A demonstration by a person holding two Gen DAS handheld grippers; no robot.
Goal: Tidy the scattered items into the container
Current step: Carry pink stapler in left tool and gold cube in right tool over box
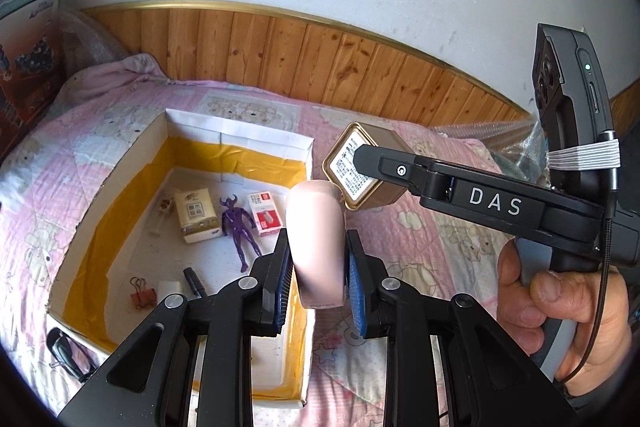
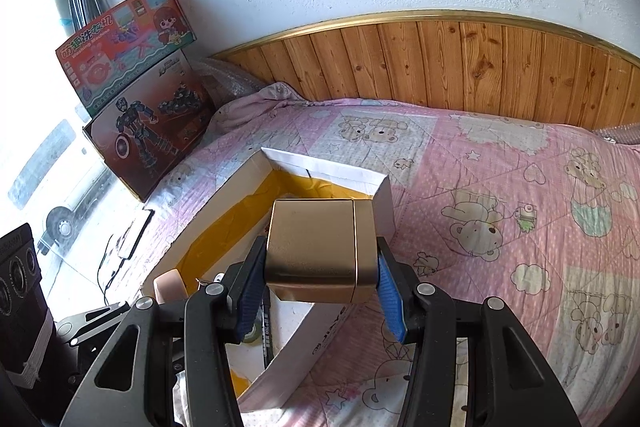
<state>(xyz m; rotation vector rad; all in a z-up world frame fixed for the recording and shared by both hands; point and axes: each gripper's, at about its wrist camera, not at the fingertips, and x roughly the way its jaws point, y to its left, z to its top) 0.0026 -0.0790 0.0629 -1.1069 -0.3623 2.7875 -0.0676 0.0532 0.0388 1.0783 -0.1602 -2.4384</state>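
Observation:
An open cardboard box [image 1: 240,137] with yellow tape inside lies on the pink quilt; it also shows in the right wrist view [image 2: 320,171]. My left gripper [image 1: 318,267] is shut on a pale pink bottle [image 1: 318,227], held above the box's right wall. My right gripper [image 2: 320,279] is shut on a gold square tin [image 2: 316,243], held over the box's right edge; the tin [image 1: 360,167] shows in the left wrist view to the right of the box. Inside lie a tissue pack [image 1: 197,215], a purple figure [image 1: 240,227], a small red and white box [image 1: 264,213], a binder clip [image 1: 142,293] and a marker [image 1: 195,281].
Black glasses [image 1: 68,351] lie on the quilt by the box's near left corner. Two toy boxes [image 2: 140,99] stand at the bed's left end. A wooden headboard [image 2: 480,63] runs behind the bed. The quilt [image 2: 520,207] spreads to the right.

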